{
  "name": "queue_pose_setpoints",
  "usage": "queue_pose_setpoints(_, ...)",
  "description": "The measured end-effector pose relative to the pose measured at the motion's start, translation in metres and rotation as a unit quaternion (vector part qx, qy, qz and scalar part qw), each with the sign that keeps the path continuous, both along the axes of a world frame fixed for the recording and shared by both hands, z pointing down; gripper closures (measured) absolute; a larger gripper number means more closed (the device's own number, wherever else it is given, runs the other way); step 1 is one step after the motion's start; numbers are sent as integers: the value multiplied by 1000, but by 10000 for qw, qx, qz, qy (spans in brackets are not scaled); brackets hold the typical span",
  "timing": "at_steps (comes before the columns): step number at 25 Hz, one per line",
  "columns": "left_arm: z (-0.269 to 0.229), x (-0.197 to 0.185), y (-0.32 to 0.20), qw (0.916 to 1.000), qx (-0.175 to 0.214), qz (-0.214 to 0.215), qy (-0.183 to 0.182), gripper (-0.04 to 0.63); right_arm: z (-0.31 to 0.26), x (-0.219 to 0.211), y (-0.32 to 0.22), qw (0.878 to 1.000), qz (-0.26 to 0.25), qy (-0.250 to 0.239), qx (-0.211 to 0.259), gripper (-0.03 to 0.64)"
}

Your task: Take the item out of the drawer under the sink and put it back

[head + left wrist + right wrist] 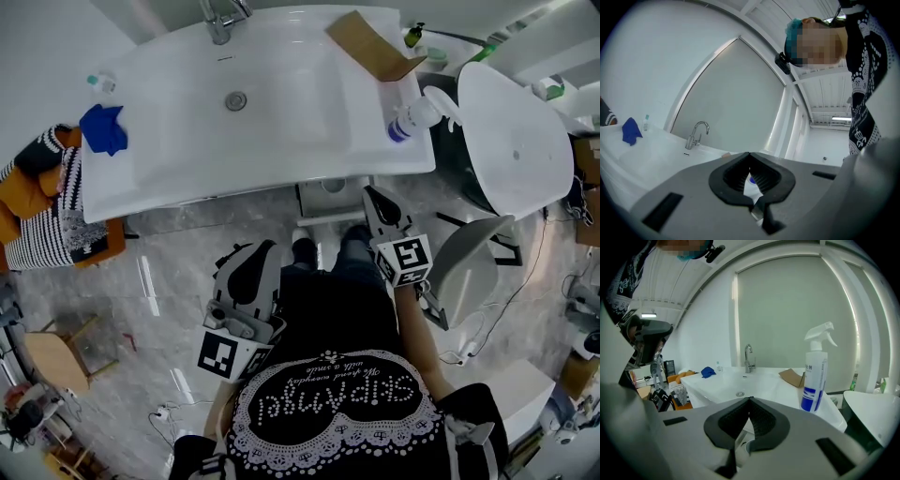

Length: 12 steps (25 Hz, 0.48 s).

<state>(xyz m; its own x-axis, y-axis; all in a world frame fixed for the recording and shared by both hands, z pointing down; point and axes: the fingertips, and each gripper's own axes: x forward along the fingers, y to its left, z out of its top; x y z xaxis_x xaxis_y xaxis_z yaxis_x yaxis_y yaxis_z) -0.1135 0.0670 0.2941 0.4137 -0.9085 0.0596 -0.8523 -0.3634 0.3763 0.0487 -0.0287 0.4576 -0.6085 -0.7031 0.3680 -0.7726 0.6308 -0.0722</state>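
Note:
A white spray bottle [412, 117] with a blue label stands on the right corner of the white sink counter [281, 141]; the right gripper view has this spray bottle [814, 380] upright to the right of the jaws. Under the sink's front edge a white box-like part [330, 195] juts out; I cannot tell whether it is the drawer. My right gripper [372, 194] hangs just in front of it, shut and empty, and the same right gripper [750, 399] shows its tips touching. My left gripper [257, 247] is lower left over the floor; the left gripper [749, 153] is shut with nothing in it.
A faucet [220, 19], a brown cardboard piece [370, 42] and a blue cloth [103, 127] sit on the counter. A white toilet [516, 131] stands at right. At left is an orange seat with striped cloth [52, 202], and a wooden stool [56, 352] below it.

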Motion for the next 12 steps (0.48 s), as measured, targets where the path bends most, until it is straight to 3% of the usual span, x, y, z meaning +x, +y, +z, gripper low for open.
queue_pose_setpoints(12,-3,6,-9,9998,116,145,12,591,-56,16,6,9979,202,-338,520,598)
